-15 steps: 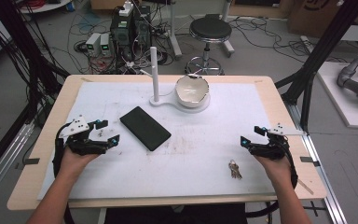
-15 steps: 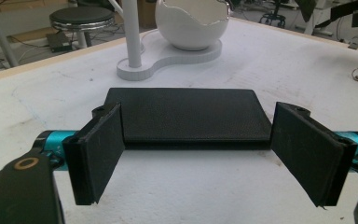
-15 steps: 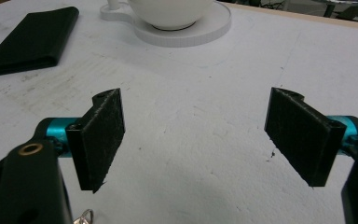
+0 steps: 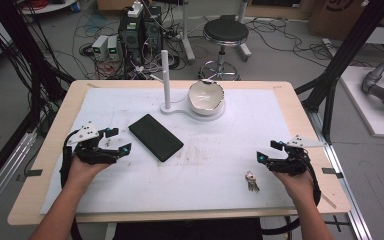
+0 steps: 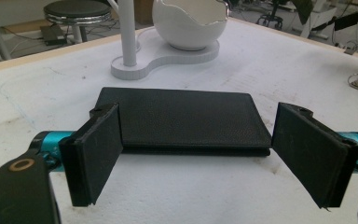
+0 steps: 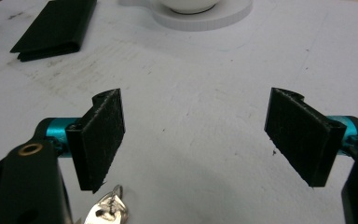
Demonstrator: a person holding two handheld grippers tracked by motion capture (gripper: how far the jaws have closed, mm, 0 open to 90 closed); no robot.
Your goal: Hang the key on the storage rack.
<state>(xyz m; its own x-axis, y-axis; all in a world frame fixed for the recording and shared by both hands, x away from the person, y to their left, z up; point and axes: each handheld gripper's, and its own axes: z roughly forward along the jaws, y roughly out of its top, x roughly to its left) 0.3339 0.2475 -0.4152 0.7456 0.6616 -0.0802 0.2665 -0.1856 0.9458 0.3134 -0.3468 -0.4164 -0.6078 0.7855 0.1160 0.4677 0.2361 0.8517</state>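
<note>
We hold our left tongs (image 4: pixel 116 140) low over the left part of the worktop (image 4: pixel 220 185), its jaws spread wide with nothing between them. Just to their right lies the black leather wallet (image 4: pixel 156 137), closed and flat on the white mat, set at a slant with one end toward the far left and the other toward the near right. In the left gripper view the wallet (image 5: pixel 186 119) lies straight ahead of the open left tongs (image 5: pixel 214 154), close beyond the pads but apart from them.

Our right tongs (image 4: pixel 269 151) hover over the near right part of the worktop, also wide open and empty. A small bunch of keys (image 4: pixel 251 181) lies flat on the mat just near and left of them; in the right gripper view the keys (image 6: pixel 108 211) sit beside the left pad, below it at the picture's bottom edge, not between the jaws of the right tongs (image 6: pixel 193 140).

At the far middle of the worktop stands a white stand (image 4: pixel 172 108) with an upright post (image 4: pixel 165 77) on its left lobe and a white egg-shaped bowl with a jagged rim (image 4: pixel 206 97) on its right lobe. The wallet lies near and left of this stand, well apart from the keys.
</note>
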